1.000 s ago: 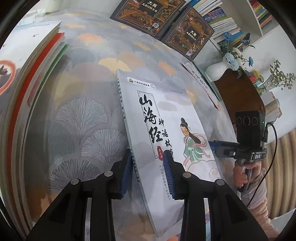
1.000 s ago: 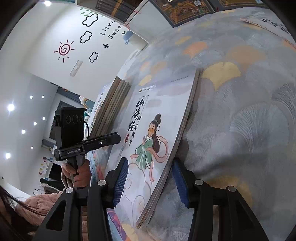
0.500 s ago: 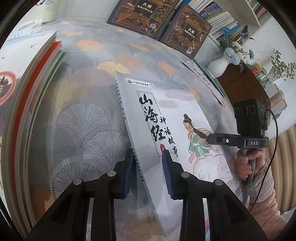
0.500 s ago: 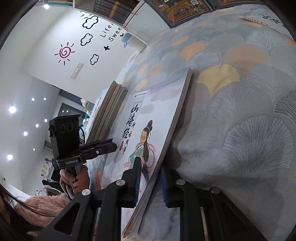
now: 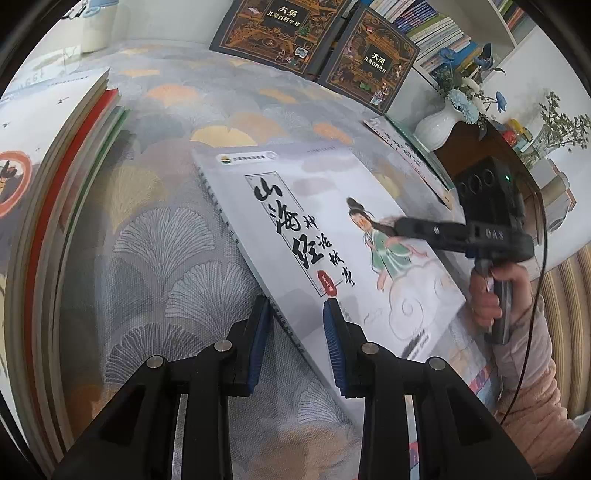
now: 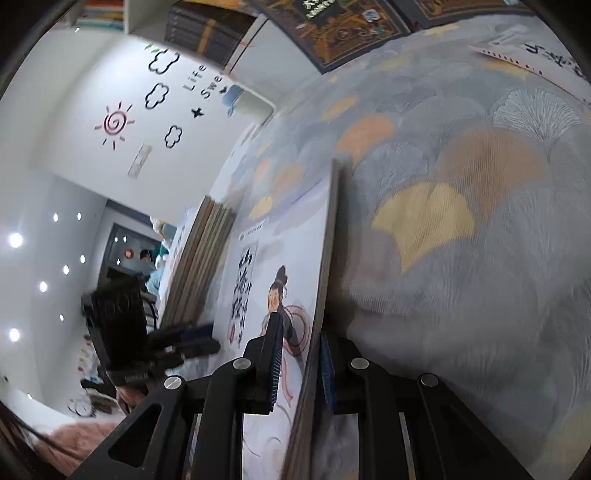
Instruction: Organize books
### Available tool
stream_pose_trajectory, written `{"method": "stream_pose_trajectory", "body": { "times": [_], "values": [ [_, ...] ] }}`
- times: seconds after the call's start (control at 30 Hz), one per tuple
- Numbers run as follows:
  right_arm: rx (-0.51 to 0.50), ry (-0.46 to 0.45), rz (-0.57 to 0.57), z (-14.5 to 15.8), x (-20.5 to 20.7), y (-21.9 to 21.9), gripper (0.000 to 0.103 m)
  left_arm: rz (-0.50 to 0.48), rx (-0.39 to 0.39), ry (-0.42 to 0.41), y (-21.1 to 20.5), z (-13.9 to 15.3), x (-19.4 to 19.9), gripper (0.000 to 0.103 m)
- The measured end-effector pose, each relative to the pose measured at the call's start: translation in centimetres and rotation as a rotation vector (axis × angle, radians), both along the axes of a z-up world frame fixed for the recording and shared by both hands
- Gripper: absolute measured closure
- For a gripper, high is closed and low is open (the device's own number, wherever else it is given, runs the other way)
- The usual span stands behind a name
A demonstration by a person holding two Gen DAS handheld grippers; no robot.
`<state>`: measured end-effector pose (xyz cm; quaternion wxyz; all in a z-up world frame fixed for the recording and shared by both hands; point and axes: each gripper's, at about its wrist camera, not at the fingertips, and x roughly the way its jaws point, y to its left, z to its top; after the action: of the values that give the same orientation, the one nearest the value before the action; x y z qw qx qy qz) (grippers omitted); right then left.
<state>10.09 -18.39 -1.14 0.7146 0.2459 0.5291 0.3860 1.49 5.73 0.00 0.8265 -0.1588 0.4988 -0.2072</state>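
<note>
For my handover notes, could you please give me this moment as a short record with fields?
surface: patterned cloth
main item: white storybook, raised off the cloth
left gripper: shut on the storybook's spine edge
right gripper: shut on the storybook's opposite edge
left side: stack of books
far end: two dark encyclopedias standing upright
right of the table: white vase with blue flowers

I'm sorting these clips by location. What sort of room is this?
Probably a child's room or home reading corner. A shelf packed with books lines the back, children's picture books such as the white illustrated book lie on a patterned cloth, and sun and cloud wall stickers decorate the wall.
</note>
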Motion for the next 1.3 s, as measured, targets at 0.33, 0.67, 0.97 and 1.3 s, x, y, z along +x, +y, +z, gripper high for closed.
{"method": "stream_pose_trajectory", "body": {
  "times": [0.33, 0.67, 0.97, 1.3],
  "values": [
    [0.01, 0.017, 0.14, -0.2, -2.5, -0.2, 0.084, 0.003, -0.02, 0.006, 0.1, -0.1, 0.2, 0.074],
    [-0.017, -0.127, 0.098, 0.0, -4.0, -0.3, 0.089, 0.018, 0.021, -0.022, -0.4, 0.1, 0.1, 0.074],
    [-0.009, -0.134, 0.099, 0.0, -3.8, -0.2, 0.088, 0.026, 0.04, -0.05, -0.7, 0.1, -0.3, 0.074],
    [-0.019, -0.141, 0.095, 0.1, -3.9, -0.1, 0.088, 0.026, 0.033, -0.044, -0.5, 0.2, -0.2, 0.074]
  ]
}}
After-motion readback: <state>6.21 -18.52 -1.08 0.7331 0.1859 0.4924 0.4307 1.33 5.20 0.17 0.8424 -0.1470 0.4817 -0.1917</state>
